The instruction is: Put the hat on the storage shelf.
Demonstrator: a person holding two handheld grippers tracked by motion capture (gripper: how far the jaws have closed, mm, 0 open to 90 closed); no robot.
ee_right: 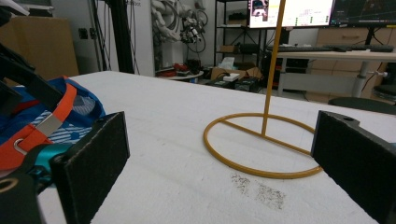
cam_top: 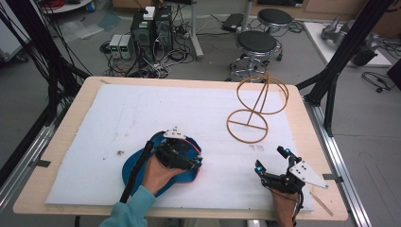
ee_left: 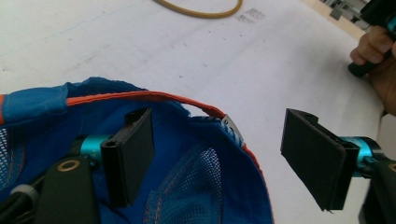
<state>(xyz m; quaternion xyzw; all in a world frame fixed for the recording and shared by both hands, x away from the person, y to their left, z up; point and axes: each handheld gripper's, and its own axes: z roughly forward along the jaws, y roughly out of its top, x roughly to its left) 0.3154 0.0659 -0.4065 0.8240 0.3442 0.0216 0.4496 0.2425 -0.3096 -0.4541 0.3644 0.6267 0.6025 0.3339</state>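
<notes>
A blue cap (cam_top: 133, 168) with orange trim lies upside down on the white foam mat (cam_top: 142, 109), left of centre. My left gripper (cam_top: 196, 162) hovers over it, open. In the left gripper view the left gripper (ee_left: 224, 158) has one jaw inside the cap (ee_left: 187, 196) and the other outside over the mat, so the orange rim (ee_left: 140, 95) runs between them. My right gripper (cam_top: 271, 158) stands open near the front right with nothing between its jaws. In the right gripper view the right gripper (ee_right: 224, 163) faces a yellow wire stand (ee_right: 261, 144), with the cap (ee_right: 70, 105) at the left.
The yellow wire stand (cam_top: 257, 101), a flat ring base with an upright rod and hoop, stands at the back right of the mat. The wooden table (cam_top: 85, 90) borders the mat. Black frame posts (cam_top: 338, 66) rise at the right; stools (cam_top: 255, 45) and computers (cam_top: 151, 28) sit beyond.
</notes>
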